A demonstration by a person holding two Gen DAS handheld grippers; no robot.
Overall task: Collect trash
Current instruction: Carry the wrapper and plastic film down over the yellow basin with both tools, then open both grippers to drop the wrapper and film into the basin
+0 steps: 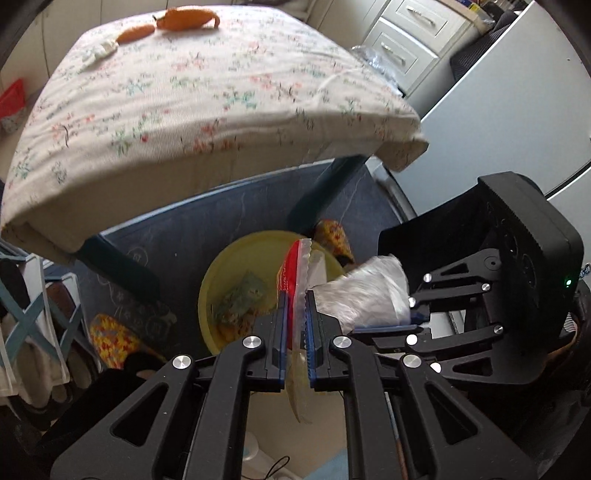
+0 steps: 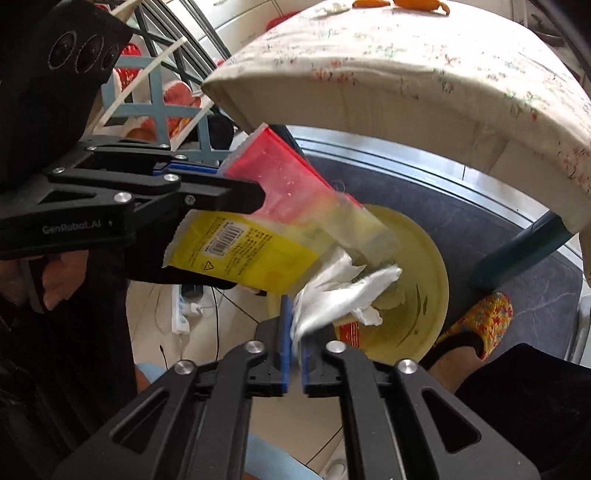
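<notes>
The left claw (image 1: 296,321) is set narrow, a red-and-yellow snack wrapper (image 1: 293,273) between its blue pads; the right claw (image 2: 293,345) is likewise narrow, with a crumpled white plastic wrap (image 2: 332,295) in its gap. Whether the pads still press cannot be told. Both pieces hang over the yellow bin (image 2: 424,266), which stands on the dark mat (image 1: 207,229) under the near edge of the cloth-covered counter (image 1: 192,96), a crocheted slipper (image 2: 480,321) just right of it.

For a clean drop, each piece is best brought well inside the rim before the pads are parted — the wrapper is long and tilted, and its lower end looks to be outside the rim on the near left. The light wrap may cling to a pad, so a wider parting is judged wise.

The bin's floor is partly hidden by the trash already in it. The orange items (image 1: 177,20) at the counter's far end are too small to name. A hand (image 2: 51,273) on the left handle is cut off at the frame edge — motion blur softens the wrap.
</notes>
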